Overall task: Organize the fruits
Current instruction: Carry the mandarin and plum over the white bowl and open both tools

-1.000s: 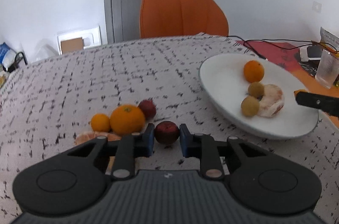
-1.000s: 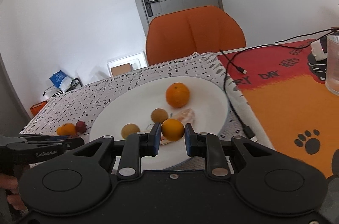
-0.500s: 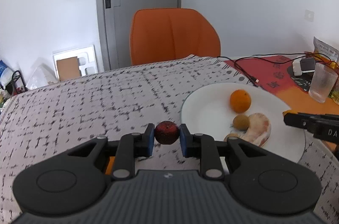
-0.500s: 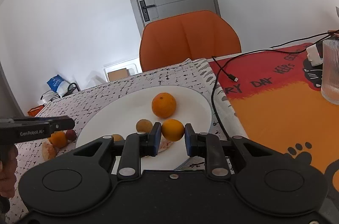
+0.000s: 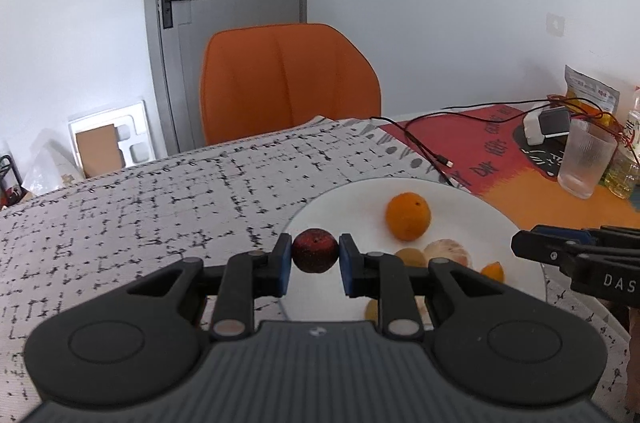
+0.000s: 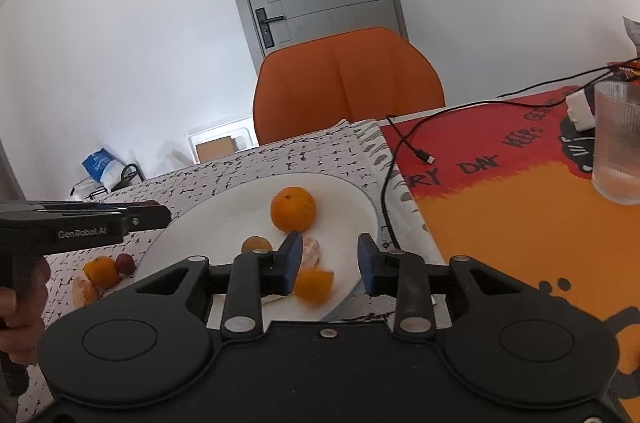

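Observation:
My left gripper [image 5: 315, 258] is shut on a small dark red fruit [image 5: 315, 250] and holds it above the near left rim of the white plate [image 5: 344, 201]. The plate holds an orange [image 5: 408, 216], a peeled mandarin [image 5: 447, 254] and small brown fruits [image 5: 410, 256]. My right gripper [image 6: 328, 260] is open over the plate's [image 6: 224, 211] front edge; a small orange fruit [image 6: 314, 286] lies blurred on the plate just below its jaws. An orange [image 6: 293, 209] sits further back.
Left of the plate on the patterned cloth lie a small orange [image 6: 102, 270], a red fruit [image 6: 125, 262] and a peeled piece [image 6: 84, 290]. A black cable [image 6: 404, 139] and a glass [image 6: 618, 143] are on the orange mat at right. An orange chair [image 5: 288, 79] stands behind the table.
My right gripper opened and let go of the small orange fruit onto the plate. My left gripper lifted the dark red fruit and carried it right, over the plate's rim.

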Demonstrator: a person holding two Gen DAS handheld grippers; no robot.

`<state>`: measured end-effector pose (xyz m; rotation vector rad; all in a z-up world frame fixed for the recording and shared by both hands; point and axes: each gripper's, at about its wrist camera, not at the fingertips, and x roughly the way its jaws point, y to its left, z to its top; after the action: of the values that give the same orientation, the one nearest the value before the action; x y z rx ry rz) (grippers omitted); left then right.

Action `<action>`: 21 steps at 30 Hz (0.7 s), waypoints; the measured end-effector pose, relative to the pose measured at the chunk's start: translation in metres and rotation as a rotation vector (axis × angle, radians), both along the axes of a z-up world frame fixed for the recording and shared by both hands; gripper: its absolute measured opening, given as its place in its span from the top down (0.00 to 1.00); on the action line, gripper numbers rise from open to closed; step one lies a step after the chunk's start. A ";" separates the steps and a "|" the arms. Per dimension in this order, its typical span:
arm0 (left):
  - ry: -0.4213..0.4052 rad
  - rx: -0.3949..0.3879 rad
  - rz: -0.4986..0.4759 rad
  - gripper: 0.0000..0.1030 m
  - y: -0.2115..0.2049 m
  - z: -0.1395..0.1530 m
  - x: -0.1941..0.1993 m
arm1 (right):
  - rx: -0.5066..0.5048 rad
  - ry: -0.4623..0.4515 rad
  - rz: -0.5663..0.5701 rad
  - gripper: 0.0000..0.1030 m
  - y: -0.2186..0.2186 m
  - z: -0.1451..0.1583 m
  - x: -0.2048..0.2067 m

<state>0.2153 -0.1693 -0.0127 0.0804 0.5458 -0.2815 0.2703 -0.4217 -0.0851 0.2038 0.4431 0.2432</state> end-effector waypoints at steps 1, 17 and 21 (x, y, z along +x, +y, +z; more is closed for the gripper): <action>0.005 -0.003 -0.002 0.77 -0.002 -0.001 0.001 | 0.001 0.002 -0.003 0.69 -0.001 -0.001 -0.001; 0.010 -0.031 0.055 0.58 0.025 -0.003 -0.019 | 0.002 0.012 0.019 0.64 0.016 0.000 -0.010; 0.012 -0.040 0.078 0.54 0.035 -0.002 -0.026 | 0.001 0.005 0.033 0.55 0.024 0.003 -0.014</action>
<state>0.1889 -0.1340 -0.0146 0.0191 0.5540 -0.2169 0.2559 -0.3981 -0.0818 0.1986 0.4520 0.2757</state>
